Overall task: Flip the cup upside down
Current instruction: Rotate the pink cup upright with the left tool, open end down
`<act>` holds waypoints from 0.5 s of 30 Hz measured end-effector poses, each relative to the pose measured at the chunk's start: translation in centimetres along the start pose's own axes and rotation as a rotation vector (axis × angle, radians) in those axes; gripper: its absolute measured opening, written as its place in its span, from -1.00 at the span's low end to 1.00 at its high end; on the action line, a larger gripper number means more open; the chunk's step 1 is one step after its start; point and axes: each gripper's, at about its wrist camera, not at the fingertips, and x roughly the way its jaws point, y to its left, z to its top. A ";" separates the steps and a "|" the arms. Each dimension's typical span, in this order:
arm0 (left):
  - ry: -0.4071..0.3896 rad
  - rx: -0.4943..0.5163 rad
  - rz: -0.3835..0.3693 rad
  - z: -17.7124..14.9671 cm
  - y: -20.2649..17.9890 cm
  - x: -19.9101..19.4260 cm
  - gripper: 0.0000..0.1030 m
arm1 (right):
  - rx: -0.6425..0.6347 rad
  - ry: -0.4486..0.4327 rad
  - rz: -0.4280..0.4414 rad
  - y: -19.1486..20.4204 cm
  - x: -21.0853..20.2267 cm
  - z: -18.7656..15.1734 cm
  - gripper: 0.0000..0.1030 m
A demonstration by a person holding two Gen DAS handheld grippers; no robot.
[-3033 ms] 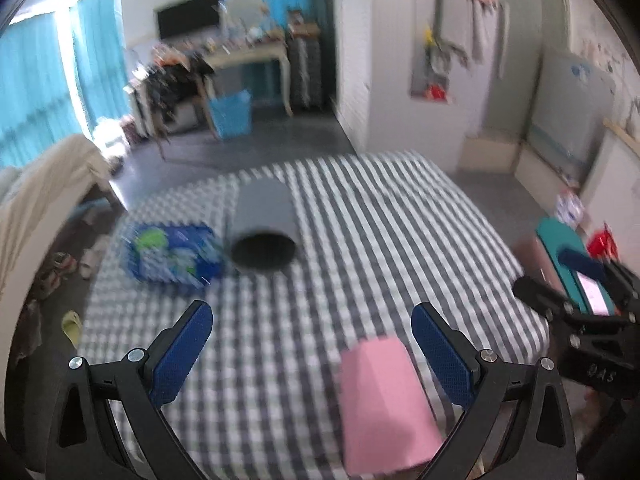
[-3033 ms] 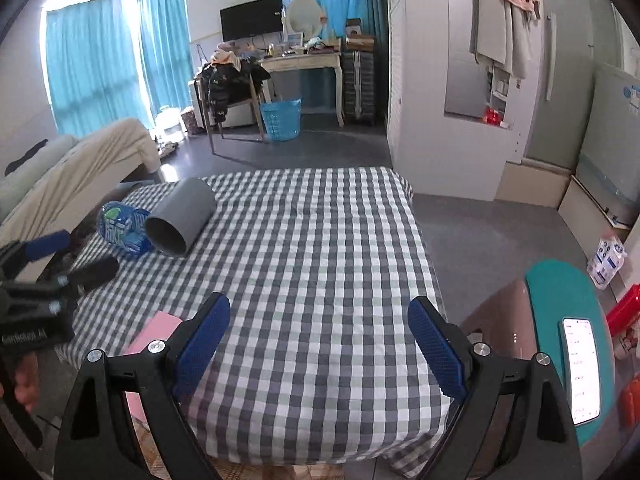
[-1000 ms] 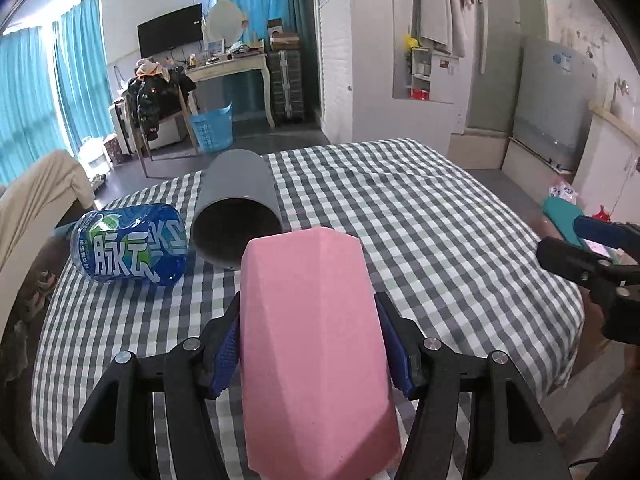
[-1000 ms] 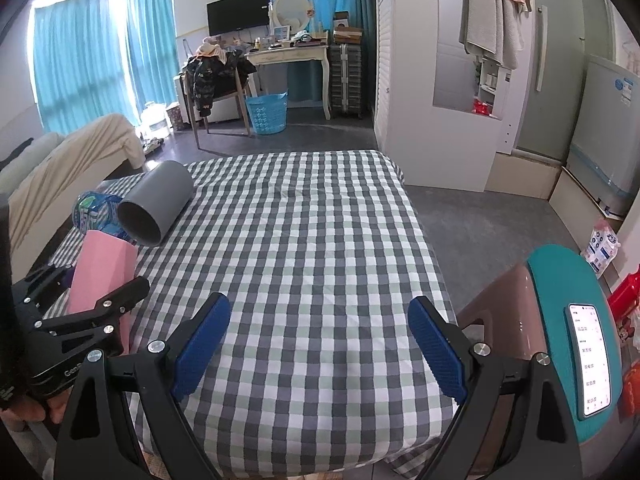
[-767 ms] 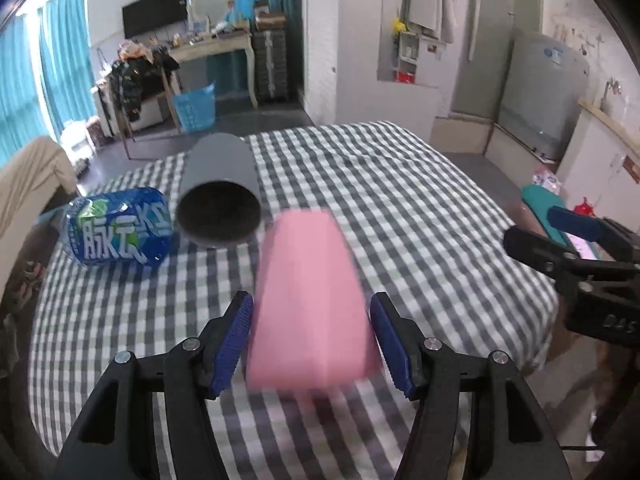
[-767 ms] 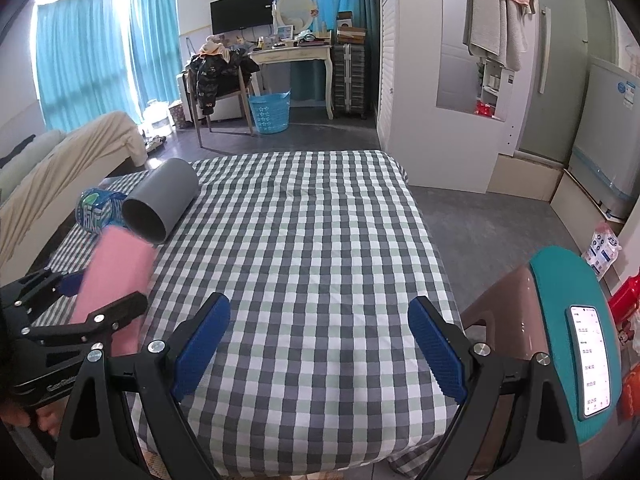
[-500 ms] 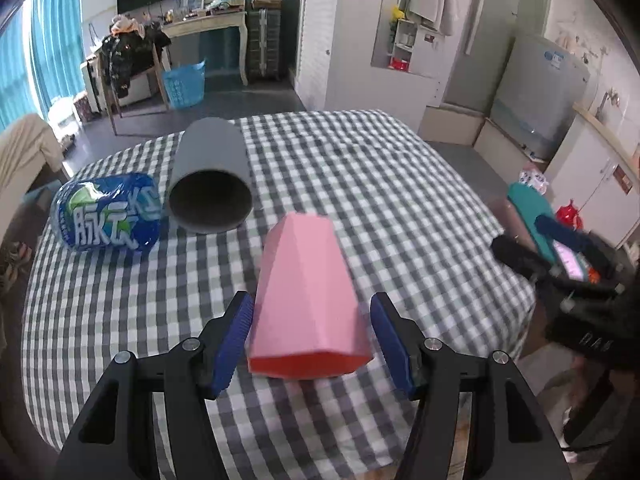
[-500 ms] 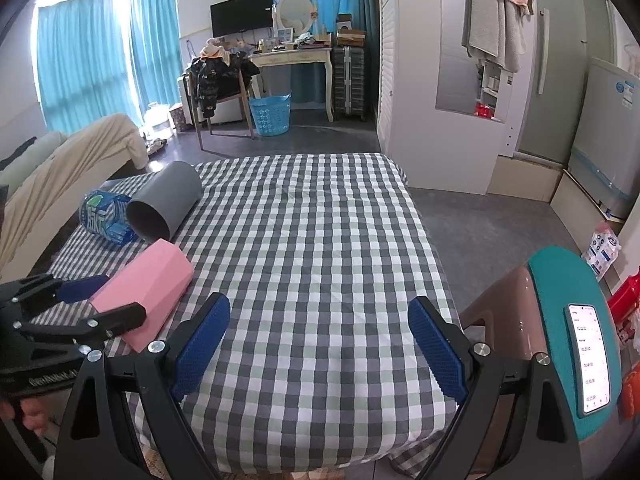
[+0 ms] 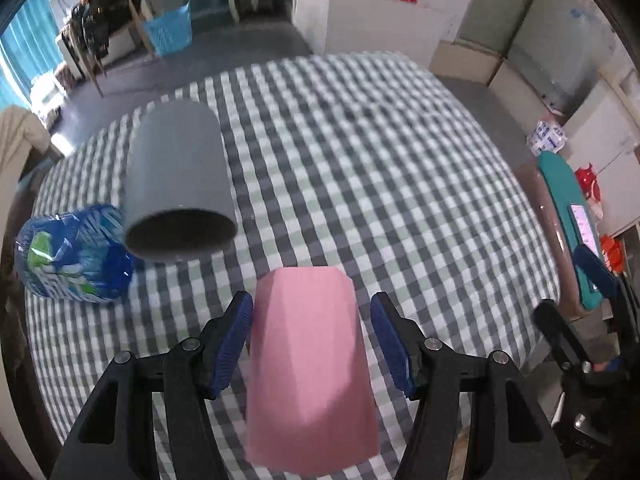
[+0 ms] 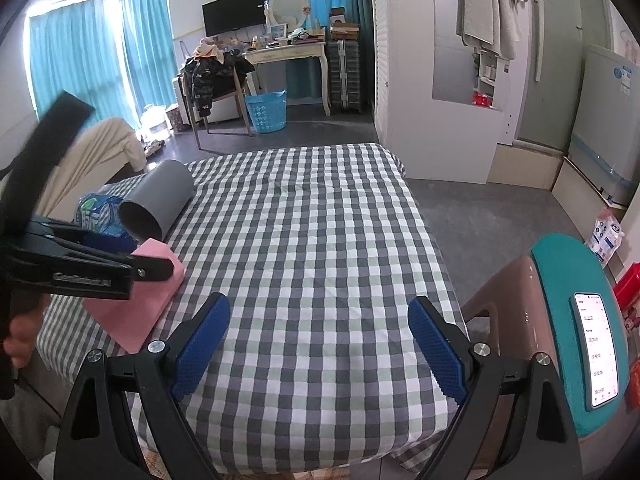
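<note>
A pink faceted cup stands upside down, wide end down, on the checked tablecloth near the front edge. My left gripper sits around it with the jaws opened; a gap shows on each side between the blue pads and the cup. In the right wrist view the cup is at the left, partly behind the left gripper. My right gripper is open and empty over the table's near edge.
A grey cup lies on its side, mouth toward me, at the left. A blue drink can lies beside it. A teal-topped stool with a phone stands right of the table.
The left gripper turned the pink cup over and lowered it to the cloth. Its jaws have opened off the cup. The right gripper has barely moved.
</note>
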 end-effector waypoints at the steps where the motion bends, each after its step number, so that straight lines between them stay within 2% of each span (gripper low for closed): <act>1: 0.009 0.002 0.000 0.0 0.0 0.3 0.24 | 0.002 0.002 -0.001 -0.1 0.1 0.0 0.76; 3: 0.020 -0.005 -0.012 0.0 0.0 0.8 0.21 | 0.004 0.004 -0.001 -0.3 0.2 0.0 0.76; 4: 0.020 -0.002 -0.008 -0.1 0.1 0.9 0.11 | 0.005 0.007 -0.001 -0.4 0.3 0.1 0.76; 8: -0.013 -0.007 -0.042 -0.2 0.3 -0.2 0.11 | 0.008 0.006 0.001 -0.6 0.4 0.1 0.76; 11: -0.110 -0.005 -0.054 -0.3 0.0 -2.2 0.11 | 0.009 0.007 0.001 -0.7 0.3 0.0 0.76; 15: -0.286 -0.003 -0.070 -1.3 -0.1 -5.1 0.11 | 0.008 0.002 -0.002 -0.8 0.3 0.1 0.76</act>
